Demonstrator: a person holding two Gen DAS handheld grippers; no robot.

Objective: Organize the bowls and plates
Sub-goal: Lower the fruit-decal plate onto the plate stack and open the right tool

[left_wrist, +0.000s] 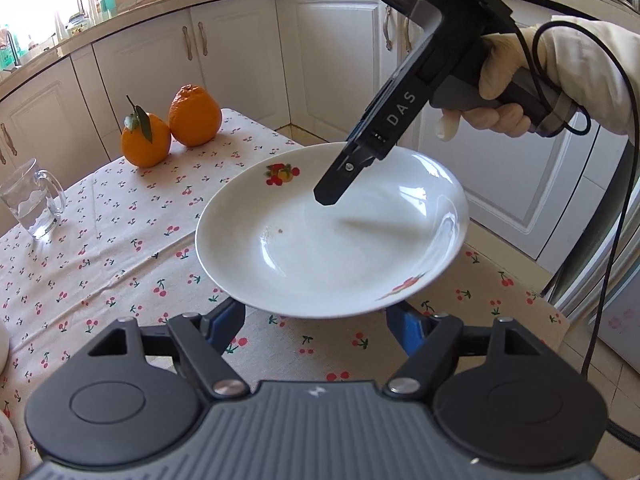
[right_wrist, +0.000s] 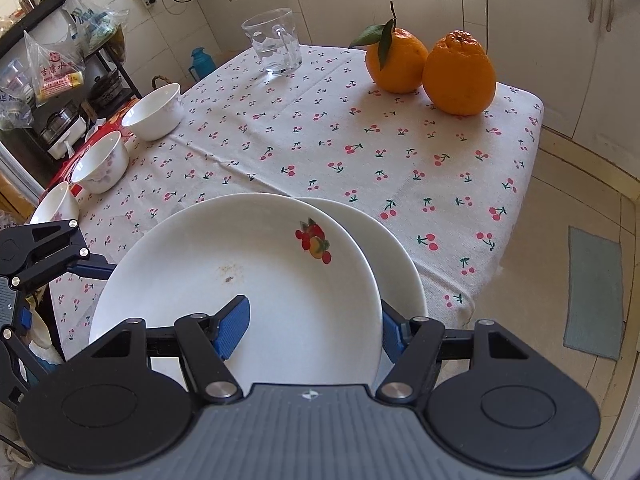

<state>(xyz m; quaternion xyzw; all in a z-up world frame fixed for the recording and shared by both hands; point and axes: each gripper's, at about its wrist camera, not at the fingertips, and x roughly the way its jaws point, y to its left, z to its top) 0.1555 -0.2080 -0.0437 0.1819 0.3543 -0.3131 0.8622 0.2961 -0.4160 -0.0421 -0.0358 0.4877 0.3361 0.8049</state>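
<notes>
A white plate with fruit prints (left_wrist: 332,248) (right_wrist: 240,264) lies on top of a second white plate (right_wrist: 392,248) at the table's near corner. My right gripper (right_wrist: 314,308) (left_wrist: 336,188) straddles the upper plate's rim. One blue finger (right_wrist: 234,328) is over its inside, the other (right_wrist: 394,336) outside the rim above the lower plate. A wide gap shows between them. My left gripper (left_wrist: 316,314) stands open at the opposite rim, with its fingertips hidden under the plate's edge. Three white bowls (right_wrist: 154,112) (right_wrist: 102,162) (right_wrist: 56,204) line the table's left edge.
Two oranges (right_wrist: 396,62) (right_wrist: 460,76) and a glass mug (right_wrist: 276,40) stand at the far side of the cherry-print tablecloth (right_wrist: 320,148). A gloved hand (left_wrist: 504,92) holds the right gripper. Cabinets (left_wrist: 332,60) surround the table, and a cluttered rack (right_wrist: 60,80) stands beyond the bowls.
</notes>
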